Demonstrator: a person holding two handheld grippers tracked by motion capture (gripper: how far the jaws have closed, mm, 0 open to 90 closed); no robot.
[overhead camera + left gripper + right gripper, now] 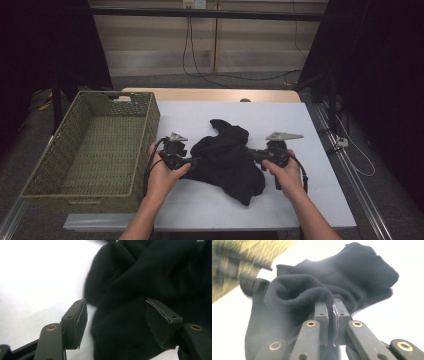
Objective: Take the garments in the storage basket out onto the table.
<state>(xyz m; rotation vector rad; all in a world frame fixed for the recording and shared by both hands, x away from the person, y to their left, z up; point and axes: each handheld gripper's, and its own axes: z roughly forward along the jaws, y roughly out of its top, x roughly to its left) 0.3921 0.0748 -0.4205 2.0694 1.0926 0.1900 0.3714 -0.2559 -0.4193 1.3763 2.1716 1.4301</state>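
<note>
A crumpled black garment (pixel 227 157) lies in the middle of the white table top (pixel 300 125). My left gripper (pixel 197 160) is at the garment's left edge. In the left gripper view its jaws (pixel 116 320) stand open around a bulge of the black cloth (pixel 140 277), and a strip of white table shows beside the left pad (pixel 81 322). My right gripper (pixel 250 153) is at the garment's right side. In the right gripper view its jaws (pixel 331 306) are shut on a rolled fold of the cloth (pixel 362 270) at their tips.
A large green woven basket (pixel 145 135) stands at the table's left, close to the left hand; its blurred wall (pixel 242 250) shows in the right gripper view. Bare white table lies to the right and front of the garment. Cables hang at the back wall.
</note>
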